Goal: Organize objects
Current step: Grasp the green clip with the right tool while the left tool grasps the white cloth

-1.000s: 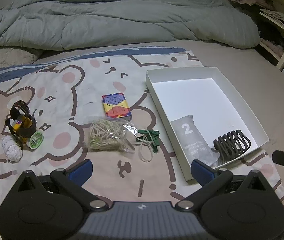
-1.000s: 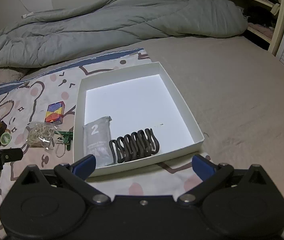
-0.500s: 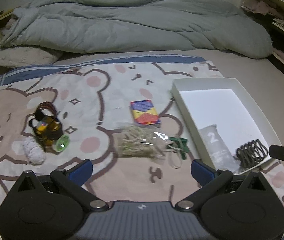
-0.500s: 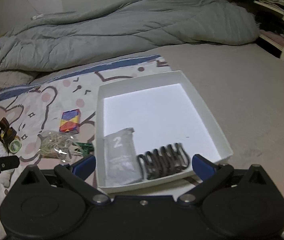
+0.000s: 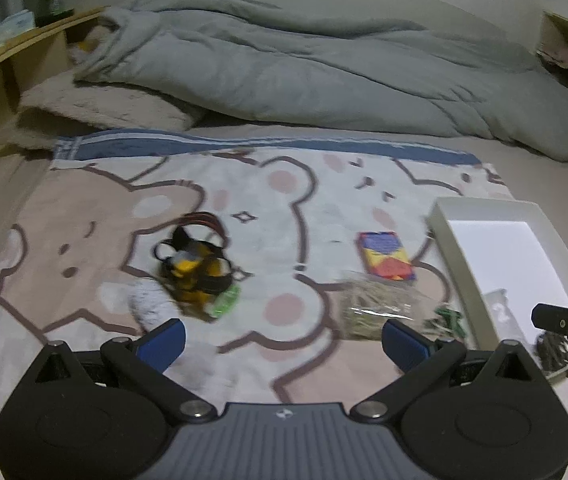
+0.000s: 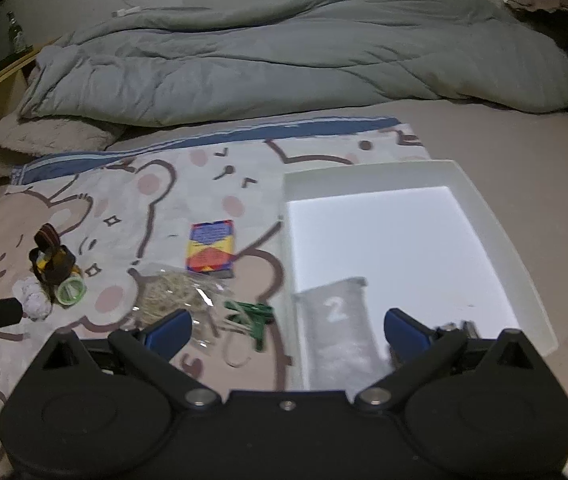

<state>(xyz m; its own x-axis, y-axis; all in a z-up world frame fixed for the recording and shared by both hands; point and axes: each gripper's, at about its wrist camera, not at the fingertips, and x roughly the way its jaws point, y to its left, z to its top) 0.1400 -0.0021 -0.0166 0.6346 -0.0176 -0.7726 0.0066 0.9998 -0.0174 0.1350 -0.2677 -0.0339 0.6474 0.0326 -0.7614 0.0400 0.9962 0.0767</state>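
A grey duvet is lying bunched across the far side of the bed, and a bear-print blanket is spreading over the near side, carrying most of the loose things. A white tray is sitting at the right edge of the blanket, holding a grey pouch marked 2 in its near left corner; a dark item beside the pouch is mostly hiding behind the gripper body. Left of the tray, a clear bag of rubber bands is lying just near of a colourful card box, with green clips and a loose rubber band lying between the bag and the tray. Well apart at the left, a black-and-yellow bundle is sitting touching a green tape roll and a white fluffy ball.

The left gripper is hovering above the blanket with its blue-tipped fingers spread wide, holding nothing. The right gripper is hovering over the tray's near left edge, its fingers likewise spread apart and empty.
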